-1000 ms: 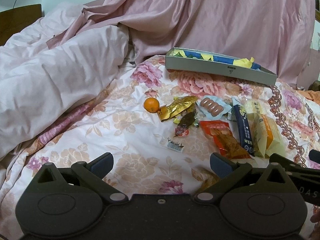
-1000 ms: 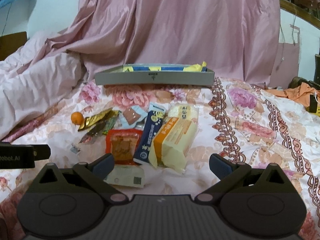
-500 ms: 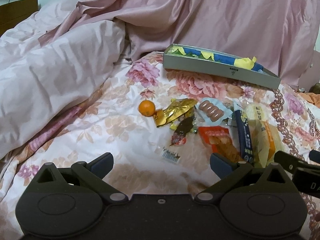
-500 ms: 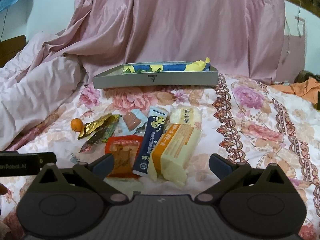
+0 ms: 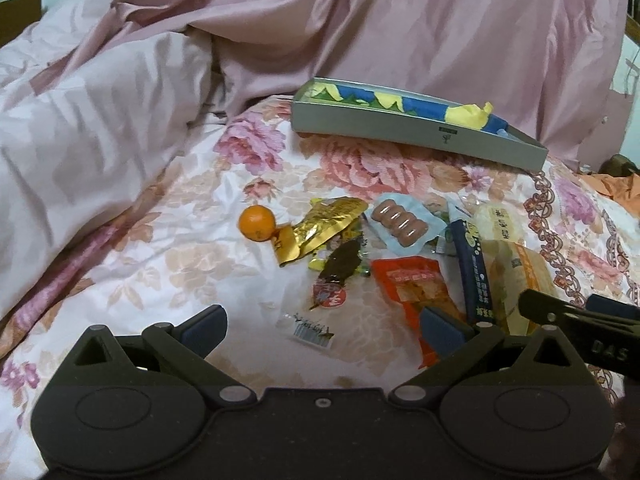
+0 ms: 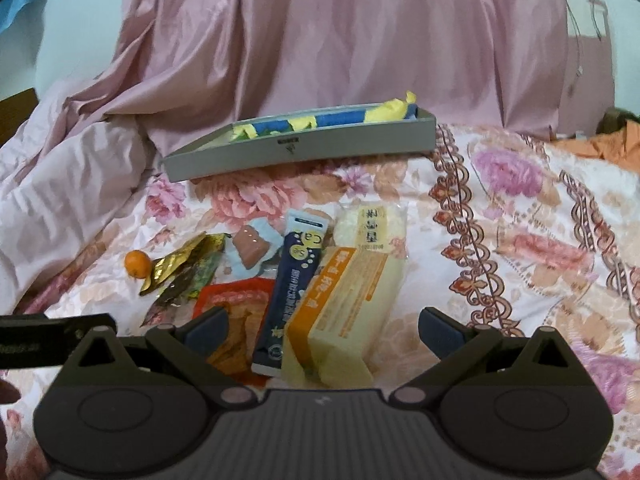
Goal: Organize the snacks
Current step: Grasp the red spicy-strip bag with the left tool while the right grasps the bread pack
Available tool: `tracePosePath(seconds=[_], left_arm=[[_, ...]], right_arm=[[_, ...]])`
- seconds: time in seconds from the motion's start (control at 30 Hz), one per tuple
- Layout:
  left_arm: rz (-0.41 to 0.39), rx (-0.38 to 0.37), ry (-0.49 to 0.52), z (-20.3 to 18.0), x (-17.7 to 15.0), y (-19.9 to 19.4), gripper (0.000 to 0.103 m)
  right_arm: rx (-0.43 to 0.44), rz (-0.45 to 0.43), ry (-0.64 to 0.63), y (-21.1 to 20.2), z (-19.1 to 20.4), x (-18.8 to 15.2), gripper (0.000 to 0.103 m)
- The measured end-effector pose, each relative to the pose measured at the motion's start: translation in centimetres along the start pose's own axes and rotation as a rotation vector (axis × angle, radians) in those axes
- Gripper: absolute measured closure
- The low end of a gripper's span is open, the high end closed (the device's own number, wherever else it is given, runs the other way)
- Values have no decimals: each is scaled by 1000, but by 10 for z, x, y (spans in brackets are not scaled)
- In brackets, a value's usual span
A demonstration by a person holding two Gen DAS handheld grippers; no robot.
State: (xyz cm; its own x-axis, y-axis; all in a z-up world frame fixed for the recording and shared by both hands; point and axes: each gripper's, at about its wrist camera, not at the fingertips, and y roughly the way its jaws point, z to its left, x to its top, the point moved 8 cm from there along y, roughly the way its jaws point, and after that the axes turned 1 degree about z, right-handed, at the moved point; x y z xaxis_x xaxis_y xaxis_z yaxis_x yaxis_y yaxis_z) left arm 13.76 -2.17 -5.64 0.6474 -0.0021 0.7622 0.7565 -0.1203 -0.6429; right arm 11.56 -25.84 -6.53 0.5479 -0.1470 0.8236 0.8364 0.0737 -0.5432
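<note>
Snacks lie scattered on a floral bedspread (image 5: 168, 264). A small orange (image 5: 257, 222) is leftmost, beside a gold foil packet (image 5: 324, 228) and a sausage pack (image 5: 402, 225). A red packet (image 5: 416, 286), a dark blue stick pack (image 6: 294, 280) and an orange-and-cream boxed snack (image 6: 344, 316) lie to the right. A grey tray (image 6: 304, 150) with blue and yellow wrappers stands behind them. My left gripper (image 5: 322, 330) is open above a small barcode wrapper (image 5: 310, 330). My right gripper (image 6: 322, 330) is open, just above the boxed snack and stick pack.
A pale pink duvet (image 5: 80, 128) is heaped on the left and a pink curtain (image 6: 340, 40) hangs behind the tray. Orange cloth (image 6: 600, 144) lies at the far right. Bare bedspread stretches to the right of the snacks.
Both grippers have moved forward toward the snacks, which now sit larger and lower in both views. The right gripper is closest, over the boxed snack. Both stay open.
</note>
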Motion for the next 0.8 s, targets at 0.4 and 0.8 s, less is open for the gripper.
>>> tracePosePath(seconds=[0.4,0.8], left_arm=[[38,-89,-10,-8,-1,25,1],[122,-252,44,-45,-3,54,1]], right_arm=[[13,31,-1,45,-1,3,0],[69,126,-4,50,-19,3,32]])
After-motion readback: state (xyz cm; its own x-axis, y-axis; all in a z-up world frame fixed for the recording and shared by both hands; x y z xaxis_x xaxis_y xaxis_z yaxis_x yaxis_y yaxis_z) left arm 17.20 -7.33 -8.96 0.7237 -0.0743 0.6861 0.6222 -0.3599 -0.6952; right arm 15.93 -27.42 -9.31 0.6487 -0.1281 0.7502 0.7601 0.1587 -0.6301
